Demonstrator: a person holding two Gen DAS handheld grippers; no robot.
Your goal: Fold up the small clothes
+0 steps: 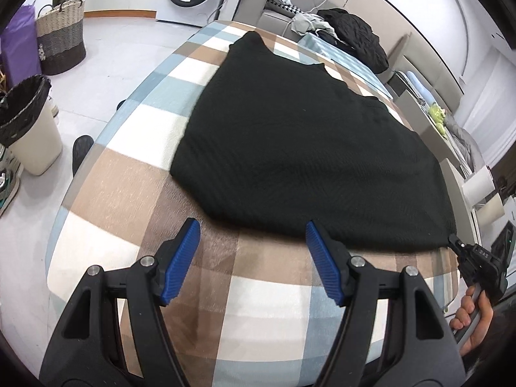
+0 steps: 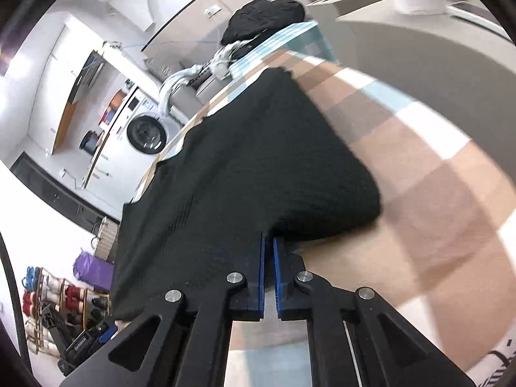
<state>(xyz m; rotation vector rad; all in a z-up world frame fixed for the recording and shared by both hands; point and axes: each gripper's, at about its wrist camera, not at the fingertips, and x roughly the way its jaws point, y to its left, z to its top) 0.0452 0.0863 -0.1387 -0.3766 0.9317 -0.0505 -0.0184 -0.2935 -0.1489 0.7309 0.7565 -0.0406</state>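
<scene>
Here, lower left of the left wrist view: left gripper (image 1: 251,258), jaws spread, empty, just short of the black garment (image 1: 300,148) lying flat mid-frame on the checked cloth (image 1: 135,193). Lower right corner: right gripper (image 1: 453,239), clenched on the garment's hem corner.

there is hardly any writing to read from here. the right gripper (image 1: 453,240), seen at the edge of the left wrist view, has small pale letters on its black body, upside down and too small to make out. the black device (image 2: 80,343) low in the right wrist view bears a pale word, blurred past reading
</scene>
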